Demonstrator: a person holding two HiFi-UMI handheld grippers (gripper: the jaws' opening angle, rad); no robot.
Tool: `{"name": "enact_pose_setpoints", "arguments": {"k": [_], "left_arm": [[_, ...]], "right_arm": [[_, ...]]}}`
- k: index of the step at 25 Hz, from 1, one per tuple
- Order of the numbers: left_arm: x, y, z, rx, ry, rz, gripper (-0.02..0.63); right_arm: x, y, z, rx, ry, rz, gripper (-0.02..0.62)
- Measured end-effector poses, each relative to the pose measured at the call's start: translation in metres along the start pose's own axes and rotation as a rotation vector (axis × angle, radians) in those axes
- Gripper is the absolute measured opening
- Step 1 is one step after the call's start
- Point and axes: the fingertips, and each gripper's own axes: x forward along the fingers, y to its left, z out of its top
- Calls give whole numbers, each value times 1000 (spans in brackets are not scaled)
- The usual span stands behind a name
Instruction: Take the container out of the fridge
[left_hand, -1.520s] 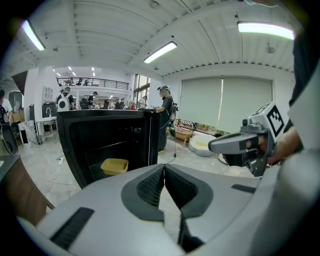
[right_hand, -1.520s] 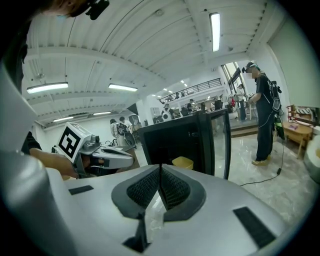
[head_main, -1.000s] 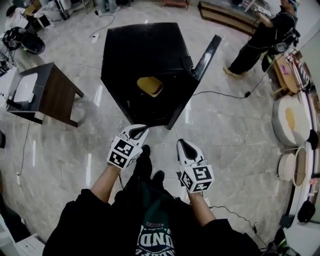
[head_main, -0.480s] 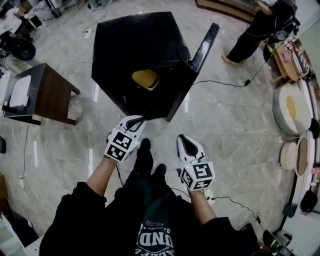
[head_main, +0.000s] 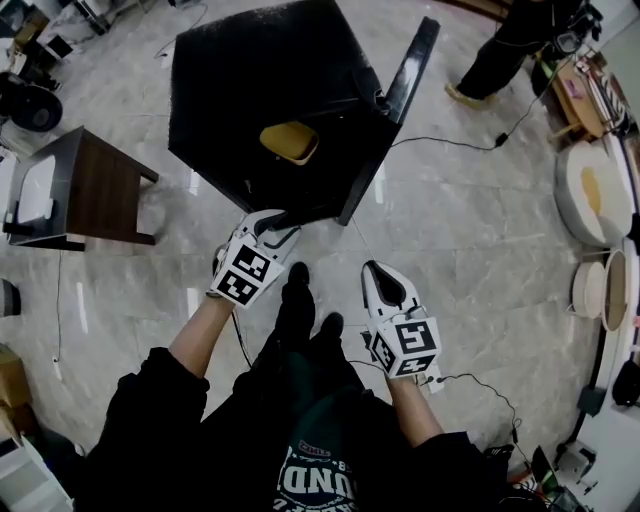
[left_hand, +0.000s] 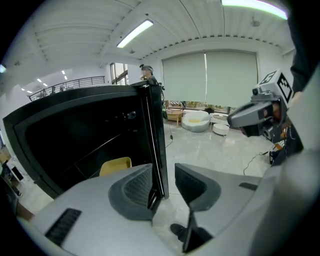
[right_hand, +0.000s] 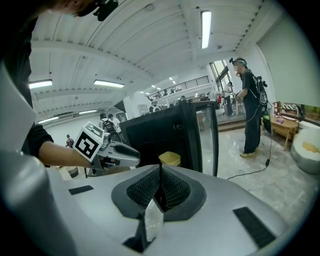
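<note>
The black fridge (head_main: 262, 80) stands with its door (head_main: 402, 92) swung open to the right. A yellow container (head_main: 290, 142) sits on a shelf inside, also visible in the left gripper view (left_hand: 115, 165) and the right gripper view (right_hand: 170, 158). My left gripper (head_main: 270, 228) is at the door's lower free edge. Its jaws are opening (left_hand: 164, 175), with the door edge (left_hand: 156, 140) between them and a gap showing on the right side. My right gripper (head_main: 383, 284) hangs lower right, away from the fridge, shut (right_hand: 160, 185) with nothing in it.
A brown side table (head_main: 88, 188) stands left of the fridge. A power cable (head_main: 450, 140) runs over the marble floor to the right. A person (head_main: 515, 40) stands at the far right, near round white cushions (head_main: 592, 190). My shoes (head_main: 300, 310) are just below the fridge.
The fridge and its open door have slid up in the head view. My left gripper has kept to the door's lower edge; the right one has drifted slightly down and right.
</note>
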Motion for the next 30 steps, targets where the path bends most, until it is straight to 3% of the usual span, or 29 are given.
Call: {"name": "enact_pose_setpoints", "arguments": {"k": [6, 20, 30], "left_arm": [[21, 6, -2, 74, 47, -17, 173], [61, 27, -11, 112, 90, -34, 193], [91, 44, -16, 184, 136, -48, 196]], "right_arm": [[4, -8, -5, 13, 11, -13, 37], [7, -27, -26, 69, 42, -64, 37], [16, -34, -30, 89, 49, -81, 37]]}}
